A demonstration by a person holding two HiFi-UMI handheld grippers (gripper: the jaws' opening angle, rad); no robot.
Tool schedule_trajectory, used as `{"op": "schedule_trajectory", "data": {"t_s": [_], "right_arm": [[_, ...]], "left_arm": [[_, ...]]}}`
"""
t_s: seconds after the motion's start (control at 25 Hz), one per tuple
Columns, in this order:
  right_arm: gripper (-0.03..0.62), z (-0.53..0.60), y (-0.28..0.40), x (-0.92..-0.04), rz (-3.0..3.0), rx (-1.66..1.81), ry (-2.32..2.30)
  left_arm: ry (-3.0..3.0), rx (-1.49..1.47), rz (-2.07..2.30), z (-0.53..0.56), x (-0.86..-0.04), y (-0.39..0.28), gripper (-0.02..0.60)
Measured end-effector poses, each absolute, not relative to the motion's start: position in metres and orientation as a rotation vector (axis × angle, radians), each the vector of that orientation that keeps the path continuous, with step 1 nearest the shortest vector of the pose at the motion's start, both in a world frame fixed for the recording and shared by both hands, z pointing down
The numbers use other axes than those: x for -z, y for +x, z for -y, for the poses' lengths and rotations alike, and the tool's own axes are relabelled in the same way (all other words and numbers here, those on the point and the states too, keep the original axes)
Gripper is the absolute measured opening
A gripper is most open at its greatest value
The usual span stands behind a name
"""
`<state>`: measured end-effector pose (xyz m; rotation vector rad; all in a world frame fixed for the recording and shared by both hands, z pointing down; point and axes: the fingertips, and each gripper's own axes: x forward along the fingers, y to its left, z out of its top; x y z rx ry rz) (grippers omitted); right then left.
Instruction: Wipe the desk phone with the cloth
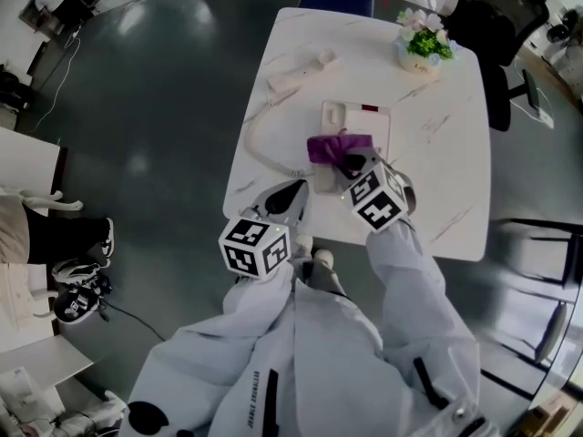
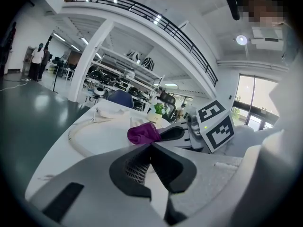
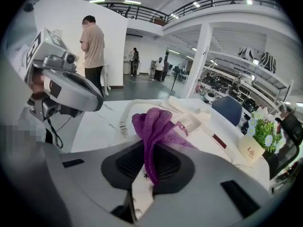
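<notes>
The white desk phone base (image 1: 364,116) lies mid-table, its handset (image 1: 301,69) off the cradle to the far left, joined by a coiled cord (image 1: 258,144). A purple mesh cloth (image 1: 339,146) rests on the base's near end, and my right gripper (image 1: 349,164) is shut on it. In the right gripper view the cloth (image 3: 154,124) bunches up from between the jaws, with the phone base (image 3: 210,134) behind it. My left gripper (image 1: 290,192) hovers over the table's near edge, left of the phone. It is shut with nothing in it (image 2: 151,144), and the cloth (image 2: 143,133) shows just beyond.
A small flower pot (image 1: 421,48) stands at the table's far right corner, with a black office chair (image 1: 496,25) behind it. The white table (image 1: 446,171) stands on dark floor. A person (image 3: 93,46) stands off to the side. Shoes (image 1: 77,289) lie on the floor at left.
</notes>
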<state>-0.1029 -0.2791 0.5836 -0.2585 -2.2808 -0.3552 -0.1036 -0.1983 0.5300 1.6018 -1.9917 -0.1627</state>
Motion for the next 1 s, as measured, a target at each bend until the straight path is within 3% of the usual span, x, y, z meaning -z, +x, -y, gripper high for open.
{"op": "schedule_trajectory", "data": {"t_s": [1.0], "right_arm": [[0.037,0.242,-0.066,-0.598,2.211,0.32,-0.385]], "left_arm": [[1.562,0.194,2.021,0.18,-0.528,-0.084,-0.002]]}}
